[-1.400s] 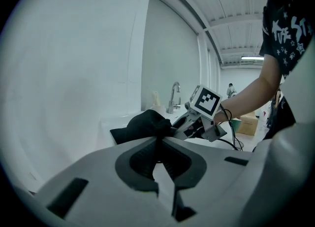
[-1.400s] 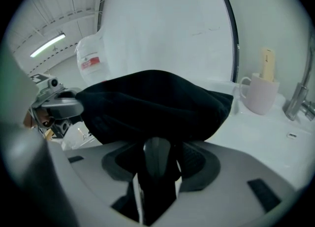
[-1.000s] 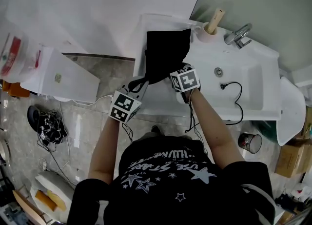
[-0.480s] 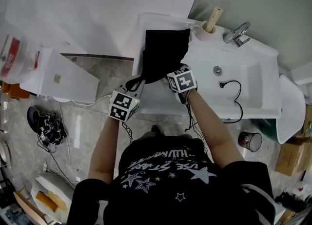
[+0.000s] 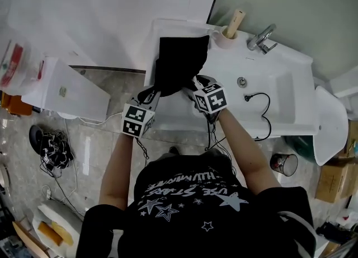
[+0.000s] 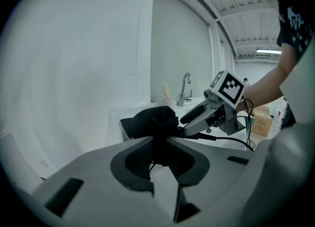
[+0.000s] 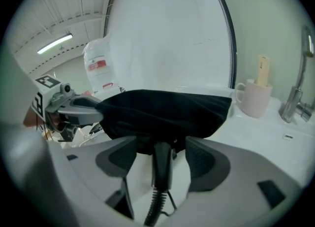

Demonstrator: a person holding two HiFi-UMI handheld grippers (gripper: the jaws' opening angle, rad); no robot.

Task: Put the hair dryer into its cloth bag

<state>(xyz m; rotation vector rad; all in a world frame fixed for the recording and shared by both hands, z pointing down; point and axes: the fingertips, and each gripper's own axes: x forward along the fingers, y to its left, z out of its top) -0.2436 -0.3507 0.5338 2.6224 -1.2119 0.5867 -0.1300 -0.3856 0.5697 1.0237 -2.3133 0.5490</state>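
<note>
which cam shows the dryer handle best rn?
Right gripper view: the handle pokes out of the bag, close up, with the cord trailing from it. Head and left gripper views show the bag, but no handle I can make out.

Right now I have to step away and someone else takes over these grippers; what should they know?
Left gripper: jaws slightly apart, just been opening; bag cloth between them, seemingly not pinched.
Right gripper: jaws wide, just been opening, either side of the hair dryer handle, not touching.
Bag lies on the sink counter; dryer head looks inside.
Left: tuck in handle and cord, close bag.
</note>
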